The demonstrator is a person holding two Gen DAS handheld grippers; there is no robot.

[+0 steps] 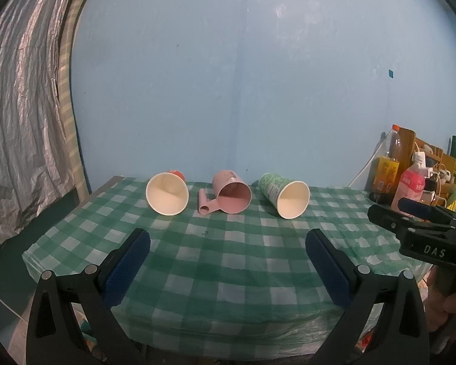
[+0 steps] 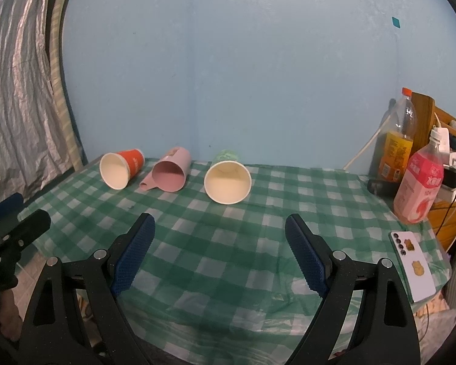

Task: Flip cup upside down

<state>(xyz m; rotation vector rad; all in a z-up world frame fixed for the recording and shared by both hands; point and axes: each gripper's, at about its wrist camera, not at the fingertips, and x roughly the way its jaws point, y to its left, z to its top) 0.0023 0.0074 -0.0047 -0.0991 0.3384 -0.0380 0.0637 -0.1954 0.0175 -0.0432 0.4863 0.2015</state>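
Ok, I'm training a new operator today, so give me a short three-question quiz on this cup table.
1. True or false: the red cup, the pink mug and the green cup all lie on their sides.
2. Which thing lies flat near the table's right edge? A) spoon B) phone C) plate
3. Fill in: the left gripper and the right gripper both hold ____.

Key: 1 true; 2 B; 3 nothing, as both are open over the checked tablecloth, short of the cups.
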